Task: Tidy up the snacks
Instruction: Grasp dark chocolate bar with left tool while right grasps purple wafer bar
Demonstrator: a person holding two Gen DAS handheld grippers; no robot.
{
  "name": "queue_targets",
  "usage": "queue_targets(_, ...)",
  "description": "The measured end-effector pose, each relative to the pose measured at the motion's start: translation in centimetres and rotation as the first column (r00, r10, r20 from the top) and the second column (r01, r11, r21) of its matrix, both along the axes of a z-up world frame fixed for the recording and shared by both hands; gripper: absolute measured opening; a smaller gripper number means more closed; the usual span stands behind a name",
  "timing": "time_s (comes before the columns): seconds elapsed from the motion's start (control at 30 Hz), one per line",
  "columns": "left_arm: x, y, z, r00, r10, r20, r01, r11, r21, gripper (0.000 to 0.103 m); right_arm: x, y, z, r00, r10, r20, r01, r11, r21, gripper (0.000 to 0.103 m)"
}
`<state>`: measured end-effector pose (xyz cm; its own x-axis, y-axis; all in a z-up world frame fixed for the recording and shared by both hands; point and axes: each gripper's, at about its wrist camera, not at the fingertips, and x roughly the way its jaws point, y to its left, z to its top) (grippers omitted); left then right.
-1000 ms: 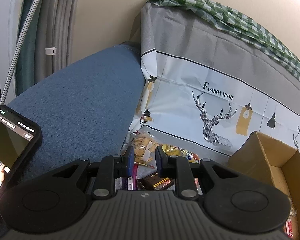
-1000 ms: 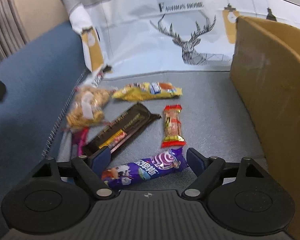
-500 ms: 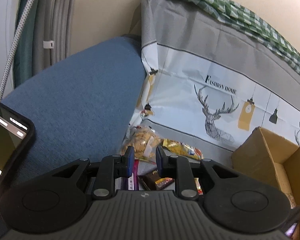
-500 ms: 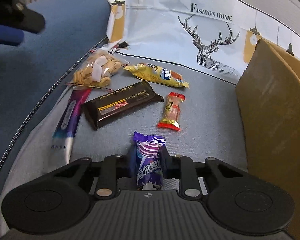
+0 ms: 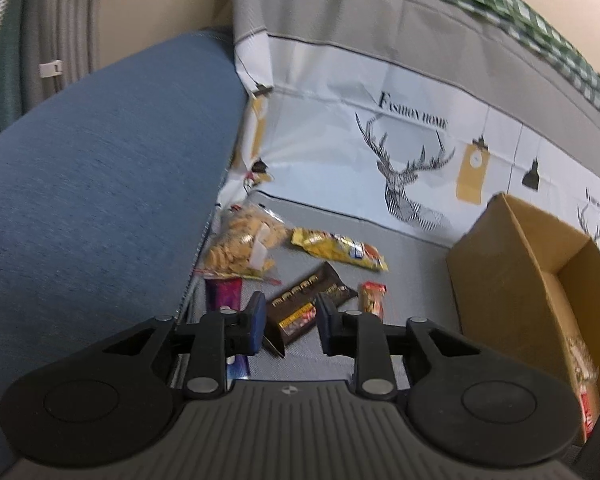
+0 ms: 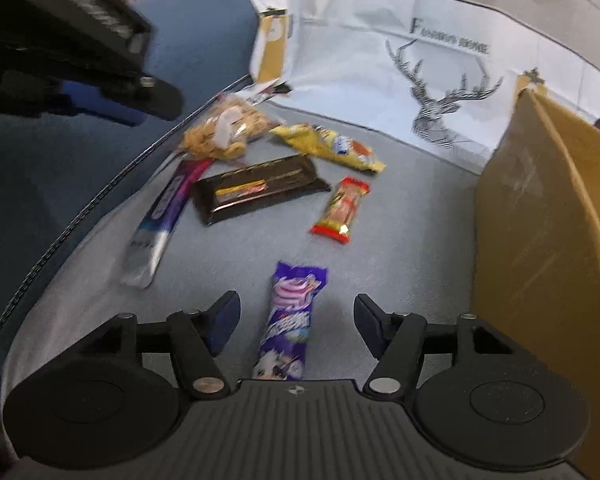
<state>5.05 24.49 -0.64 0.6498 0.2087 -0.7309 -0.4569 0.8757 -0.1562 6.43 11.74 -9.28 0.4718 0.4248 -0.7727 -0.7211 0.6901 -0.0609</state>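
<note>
Right wrist — purple bar (image 6: 290, 320) between spread fingers (image 6: 224, 320)

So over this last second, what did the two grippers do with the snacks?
The right gripper shut on the purple snack bar, turned it lengthwise, then opened; the bar now lies loose between its spread fingers. The left gripper tilted down toward the dark chocolate bar and parted its fingers slightly, holding nothing. The other snacks and the cardboard box stayed put.

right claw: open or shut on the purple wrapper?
Open. The right claw has its jaws spread wide, with the purple snack wrapper lying between them, untouched, on the grey sofa cover.
</note>
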Motion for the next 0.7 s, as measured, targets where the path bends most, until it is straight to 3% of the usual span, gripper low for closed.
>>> queue_targets(0.07,0.5,-0.2,-0.4,1.000,-0.017,-0.016,0.017,1.000,0.001,0.034,-0.1,0.0,-0.5,1.000,0.014,-0.004,-0.014,1.000,-0.022,0.058)
queue_targets(0.17,1.6,-0.3,-1.4,0.997,-0.053,-0.050,0.054,0.999,0.005,0.039,0.5,-0.4,-1.5,0.997,-0.009,-0.077,0.007,0.999,-0.036,0.030)
queue_targets(0.23,2.5,-0.3,-2.2,0.994,-0.077,-0.071,0.079,0.997,0.022,0.042,0.9,-0.7,-1.4,0.994,-0.032,-0.105,0.031,0.999,-0.011,0.020)
queue_targets(0.37,4.0,-0.1,-3.8,0.988,-0.098,-0.118,0.107,0.992,0.070,0.046,0.9,-0.8,-0.5,0.994,-0.050,-0.093,0.051,0.999,0.009,0.020)
queue_targets(0.47,4.7,0.5,-4.5,0.988,-0.096,-0.122,0.104,0.992,0.064,0.051,1.3,-1.2,-0.2,0.992,-0.072,-0.099,0.074,0.997,0.015,0.020)
queue_targets(0.57,5.2,0.9,-5.1,0.988,-0.085,-0.126,0.094,0.993,0.067,0.064,2.0,-1.7,-0.5,0.987,-0.094,-0.131,0.096,0.995,0.013,0.020)
queue_targets(0.7,6.0,0.7,-5.5,0.987,-0.114,-0.115,0.121,0.991,0.057,0.069,2.4,-2.3,-1.1,0.980,-0.119,-0.162,0.122,0.992,0.010,0.024)
